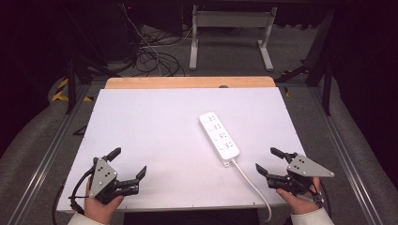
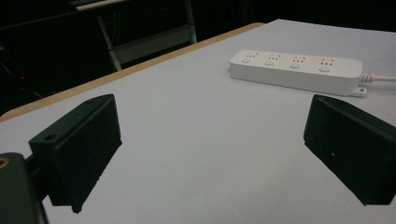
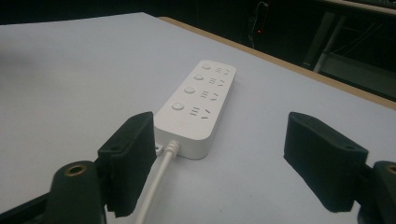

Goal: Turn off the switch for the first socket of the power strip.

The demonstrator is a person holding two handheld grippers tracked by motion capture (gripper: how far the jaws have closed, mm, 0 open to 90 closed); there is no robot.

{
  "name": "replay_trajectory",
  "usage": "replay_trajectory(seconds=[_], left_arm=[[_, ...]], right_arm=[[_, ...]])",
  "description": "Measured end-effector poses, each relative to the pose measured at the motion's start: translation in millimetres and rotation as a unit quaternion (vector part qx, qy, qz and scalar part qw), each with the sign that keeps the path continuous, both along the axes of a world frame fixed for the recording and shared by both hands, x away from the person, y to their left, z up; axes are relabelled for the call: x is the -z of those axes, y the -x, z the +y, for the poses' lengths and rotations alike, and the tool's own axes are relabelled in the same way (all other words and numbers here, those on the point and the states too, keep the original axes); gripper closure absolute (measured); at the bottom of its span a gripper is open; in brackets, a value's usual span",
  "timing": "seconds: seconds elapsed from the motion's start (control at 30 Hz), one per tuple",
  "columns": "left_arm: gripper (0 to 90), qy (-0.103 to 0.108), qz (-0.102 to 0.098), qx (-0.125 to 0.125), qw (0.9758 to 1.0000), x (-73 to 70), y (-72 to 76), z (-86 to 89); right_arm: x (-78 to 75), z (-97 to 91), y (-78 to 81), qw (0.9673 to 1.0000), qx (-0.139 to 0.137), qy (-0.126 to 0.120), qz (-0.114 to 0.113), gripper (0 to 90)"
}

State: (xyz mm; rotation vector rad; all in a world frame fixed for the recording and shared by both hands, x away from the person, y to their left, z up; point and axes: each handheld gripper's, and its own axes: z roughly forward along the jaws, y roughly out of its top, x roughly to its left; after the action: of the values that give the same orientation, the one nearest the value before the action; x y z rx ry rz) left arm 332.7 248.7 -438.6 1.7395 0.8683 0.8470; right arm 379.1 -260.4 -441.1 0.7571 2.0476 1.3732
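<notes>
Power strip (image 1: 219, 137) flat on white tabletop (image 1: 155, 126).

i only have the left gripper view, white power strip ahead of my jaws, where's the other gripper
Observer: The right gripper sits at the table's near right corner, jaws apart, nothing between them.
Operator: where does the strip's cord go
Observer: The cable runs from the power strip toward the near edge of the table and drops over it, left of the right gripper.
Operator: anything else on the table
Observer: No other loose item; the left gripper is at the near left, also open.
</notes>
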Motion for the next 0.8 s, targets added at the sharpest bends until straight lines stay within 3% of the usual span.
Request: replay_trajectory(seconds=[0.8], left_arm=[[4.2,-0.002,-0.004,-0.007,1.0000,-0.5,2.3,0.2]], right_arm=[[-3.5,2.4,-0.5,0.9999,-0.006,0.011,0.006,27.8]])
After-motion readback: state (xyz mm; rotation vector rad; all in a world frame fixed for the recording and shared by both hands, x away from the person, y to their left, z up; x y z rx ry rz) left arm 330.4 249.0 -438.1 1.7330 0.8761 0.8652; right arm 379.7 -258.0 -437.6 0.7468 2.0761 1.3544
